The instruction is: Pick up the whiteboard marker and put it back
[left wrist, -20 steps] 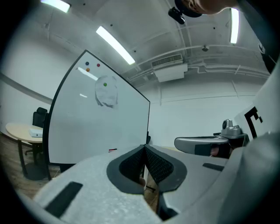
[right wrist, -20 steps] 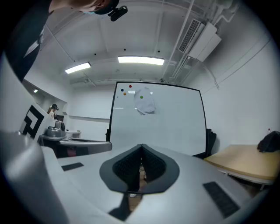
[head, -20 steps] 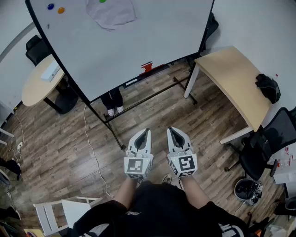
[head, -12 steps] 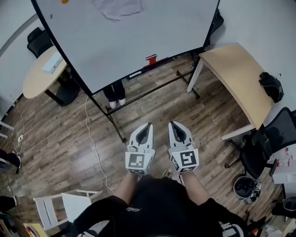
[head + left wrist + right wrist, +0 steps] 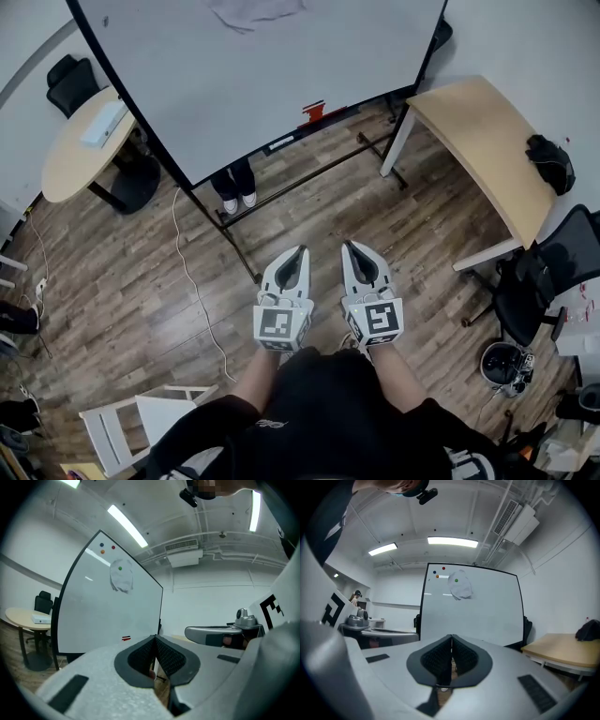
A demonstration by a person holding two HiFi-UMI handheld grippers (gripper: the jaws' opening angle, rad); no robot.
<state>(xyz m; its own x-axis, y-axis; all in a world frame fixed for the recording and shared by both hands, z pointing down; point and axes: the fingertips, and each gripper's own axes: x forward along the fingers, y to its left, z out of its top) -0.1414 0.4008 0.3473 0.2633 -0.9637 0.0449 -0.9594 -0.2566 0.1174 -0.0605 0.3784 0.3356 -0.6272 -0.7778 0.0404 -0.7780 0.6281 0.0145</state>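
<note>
A red whiteboard marker (image 5: 314, 112) lies on the tray at the bottom edge of the big whiteboard (image 5: 272, 75); it shows as a small red mark (image 5: 126, 638) in the left gripper view. Both grippers are held level and side by side in front of the person's body, well short of the board. My left gripper (image 5: 300, 251) (image 5: 155, 637) is shut with nothing between its pads. My right gripper (image 5: 348, 246) (image 5: 451, 637) is likewise shut and empty, facing the whiteboard (image 5: 473, 613).
A grey cloth (image 5: 258, 11) and coloured magnets hang on the board. Someone's feet (image 5: 234, 199) stand behind its black stand. A wooden table (image 5: 487, 150) is right, a round table (image 5: 70, 155) left, a black office chair (image 5: 548, 281), a white chair (image 5: 141, 422), a floor cable (image 5: 192, 291).
In the head view the whiteboard and floor have slid upward and a little right. Both grippers stay side by side and shut.
</note>
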